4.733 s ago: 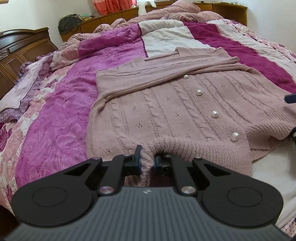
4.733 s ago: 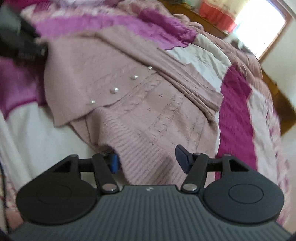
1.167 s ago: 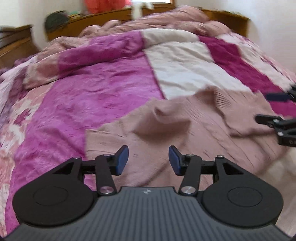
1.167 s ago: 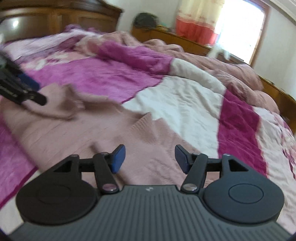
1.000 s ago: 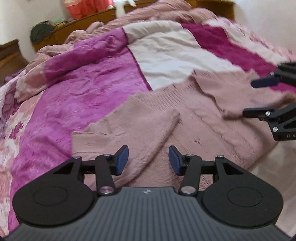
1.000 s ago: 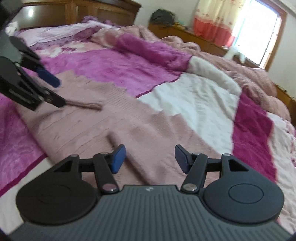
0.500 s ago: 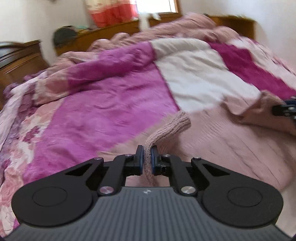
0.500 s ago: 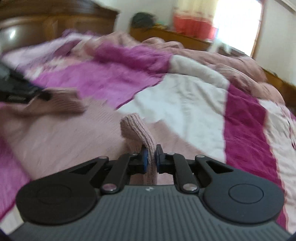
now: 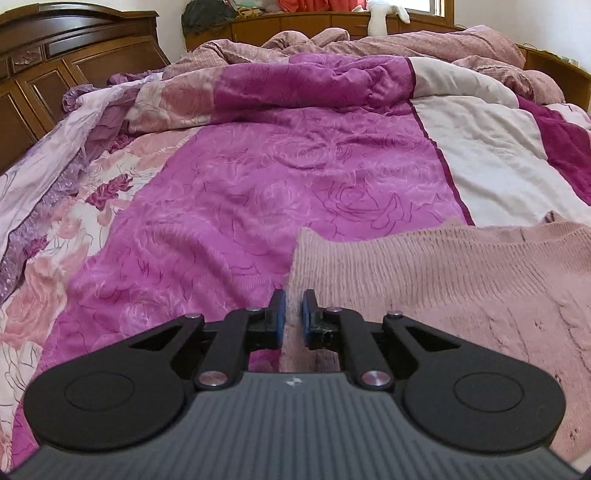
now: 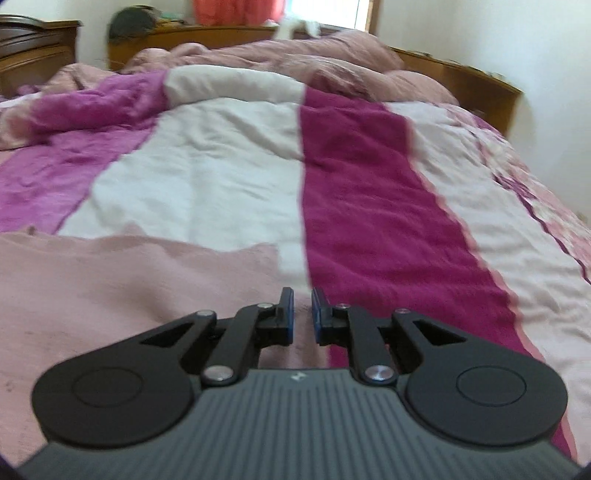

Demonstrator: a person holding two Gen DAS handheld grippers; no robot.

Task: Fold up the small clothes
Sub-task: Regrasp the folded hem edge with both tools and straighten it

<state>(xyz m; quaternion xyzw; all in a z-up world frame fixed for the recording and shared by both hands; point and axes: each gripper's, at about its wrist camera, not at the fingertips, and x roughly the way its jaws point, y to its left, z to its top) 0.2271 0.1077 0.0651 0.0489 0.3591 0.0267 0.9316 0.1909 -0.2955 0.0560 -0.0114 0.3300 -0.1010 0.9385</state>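
A dusty-pink knit cardigan (image 9: 443,288) lies folded on the bedspread, its ribbed edge stretched across the right of the left wrist view. My left gripper (image 9: 291,306) pinches that edge at its left corner; the knit fills the narrow gap between the blue pads, and the jaws are opening very slightly. In the blurred right wrist view the cardigan (image 10: 110,295) covers the lower left. My right gripper (image 10: 303,310) grips its right corner, with pink fabric showing between the near-closed pads, and its jaws are also opening a touch.
The magenta, white and floral bedspread (image 9: 258,184) runs far ahead of both grippers. A bunched pink quilt (image 9: 369,44) lies across the far end. The dark wooden headboard (image 9: 55,55) stands at the left, and a low wooden shelf with a white plush toy (image 9: 380,14) at the back.
A second ago both grippers stood open over the cardigan. They have closed on its edge, moved apart and rolled level, and the lifted humps of fabric now lie stretched flat.
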